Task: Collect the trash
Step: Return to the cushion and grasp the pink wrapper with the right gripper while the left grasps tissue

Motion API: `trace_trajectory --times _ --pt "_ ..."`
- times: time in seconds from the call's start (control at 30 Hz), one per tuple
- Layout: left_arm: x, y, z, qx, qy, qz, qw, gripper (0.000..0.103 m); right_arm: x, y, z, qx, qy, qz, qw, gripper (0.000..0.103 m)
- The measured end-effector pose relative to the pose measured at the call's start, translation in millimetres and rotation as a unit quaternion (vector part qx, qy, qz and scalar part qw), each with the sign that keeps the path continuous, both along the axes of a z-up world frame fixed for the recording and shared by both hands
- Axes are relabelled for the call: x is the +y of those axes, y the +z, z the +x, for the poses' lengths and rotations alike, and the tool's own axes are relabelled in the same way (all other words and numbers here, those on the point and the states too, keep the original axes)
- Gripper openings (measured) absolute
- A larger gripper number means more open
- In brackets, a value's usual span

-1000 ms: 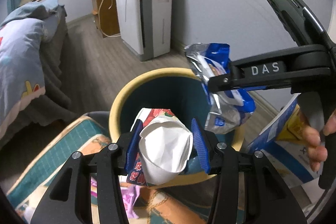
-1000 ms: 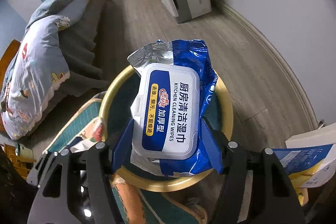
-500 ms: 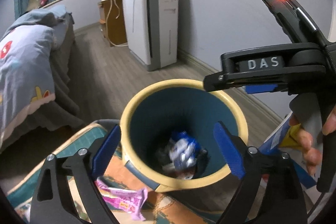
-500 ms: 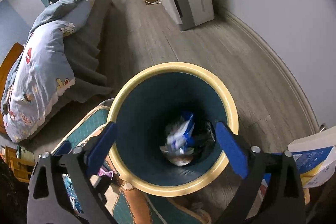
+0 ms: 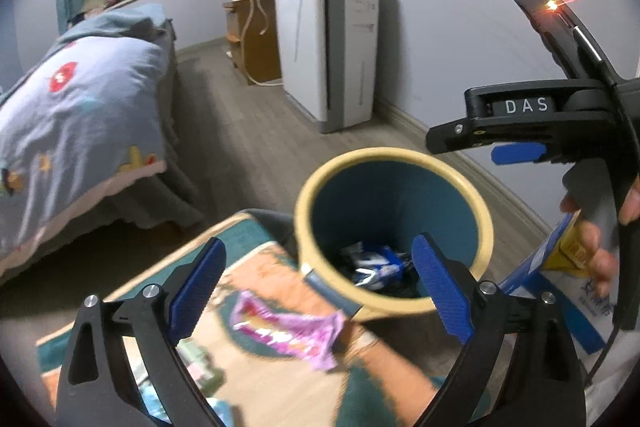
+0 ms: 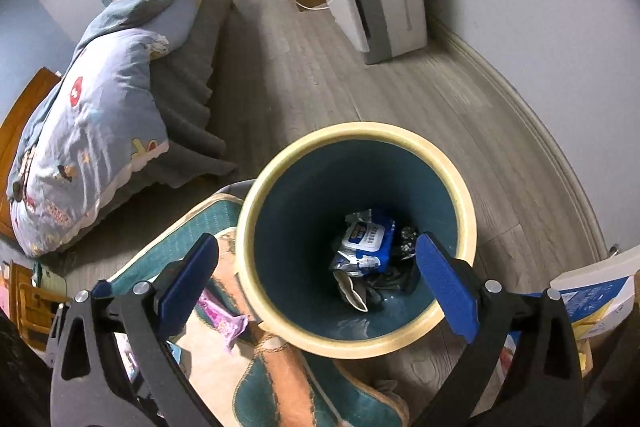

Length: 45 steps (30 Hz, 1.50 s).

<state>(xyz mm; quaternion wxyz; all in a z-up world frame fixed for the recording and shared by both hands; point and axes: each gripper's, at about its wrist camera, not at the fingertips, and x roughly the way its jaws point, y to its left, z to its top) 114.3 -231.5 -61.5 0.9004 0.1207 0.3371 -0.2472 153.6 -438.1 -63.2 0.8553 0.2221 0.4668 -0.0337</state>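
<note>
A round bin with a cream rim (image 6: 448,171) and teal inside stands on the floor; it also shows in the left wrist view (image 5: 400,155). A blue wet-wipes pack (image 6: 366,239) and other wrappers lie at its bottom, also seen in the left wrist view (image 5: 378,265). My left gripper (image 5: 320,283) is open and empty above the rug, beside the bin. My right gripper (image 6: 318,275) is open and empty over the bin mouth; its body shows in the left wrist view (image 5: 520,123). A purple wrapper (image 5: 288,331) lies on the rug; it also shows in the right wrist view (image 6: 222,319).
A patterned teal and orange rug (image 5: 256,379) with small items lies left of the bin. A bed with a blue quilt (image 6: 100,131) stands at left. A white air purifier (image 5: 332,47) and a wooden cabinet (image 5: 248,35) stand by the wall. A blue and white box (image 6: 592,299) lies at right.
Both grippers opened and dropped their loads, a white crumpled paper and the wipes pack, into the bin. The left gripper has since swung left toward the rug.
</note>
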Motion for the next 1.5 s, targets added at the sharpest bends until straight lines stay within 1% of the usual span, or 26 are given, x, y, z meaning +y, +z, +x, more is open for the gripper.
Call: trace_trajectory --times 0.2,0.33,0.43,0.47,0.53,0.6,0.63,0.77,0.9,0.97,1.03,1.1,1.17,1.3,1.37,1.5 --pt "45 28 -18 -0.015 0.023 0.016 0.9995 0.094 33 14 -1 -0.010 0.037 -0.016 0.999 0.097" --pt "85 46 -32 -0.012 0.043 0.019 0.9988 0.095 61 18 0 -0.012 0.067 -0.030 0.997 0.097" --pt "117 52 -41 -0.016 0.066 0.050 0.9964 0.095 78 18 2 -0.012 0.083 -0.033 0.996 0.097" --pt "123 52 -43 -0.016 0.072 0.052 0.9959 0.095 84 18 3 -0.010 0.086 -0.033 0.996 0.097" --pt "147 51 -47 -0.009 0.095 0.034 0.9948 0.095 93 13 4 -0.004 0.091 -0.028 0.995 0.097" --pt "165 48 -46 0.006 0.118 0.006 0.9930 0.095 102 8 6 0.005 0.094 -0.022 0.995 0.097" --pt "172 46 -45 0.011 0.128 0.001 0.9917 0.095 106 5 7 0.011 0.096 -0.019 0.995 0.097" --pt "196 39 -43 0.010 0.151 0.023 0.9883 0.095 130 -11 10 0.036 0.109 -0.019 0.993 0.097" --pt "227 35 -38 0.013 0.175 0.028 0.9842 0.095 157 -24 14 0.056 0.135 -0.050 0.988 0.097" --pt "243 30 -36 0.021 0.190 0.024 0.9813 0.095 171 -33 16 0.063 0.153 -0.061 0.984 0.097" --pt "260 21 -30 0.038 0.207 0.021 0.9775 0.095 182 -40 19 0.066 0.168 -0.073 0.981 0.097" --pt "271 14 -28 0.046 0.218 0.022 0.9747 0.095 188 -45 21 0.069 0.174 -0.083 0.979 0.097" --pt "283 4 -26 0.057 0.230 0.024 0.9712 0.095 193 -52 23 0.074 0.177 -0.081 0.978 0.097" --pt "295 -15 -20 0.085 0.247 0.029 0.9647 0.095 200 -62 28 0.083 0.181 -0.070 0.978 0.097" --pt "295 -21 -17 0.091 0.246 0.033 0.9644 0.095 204 -66 32 0.088 0.183 -0.071 0.977 0.097" --pt "289 -38 -5 0.104 0.239 0.061 0.9636 0.095 211 -77 38 0.100 0.197 -0.078 0.972 0.097"
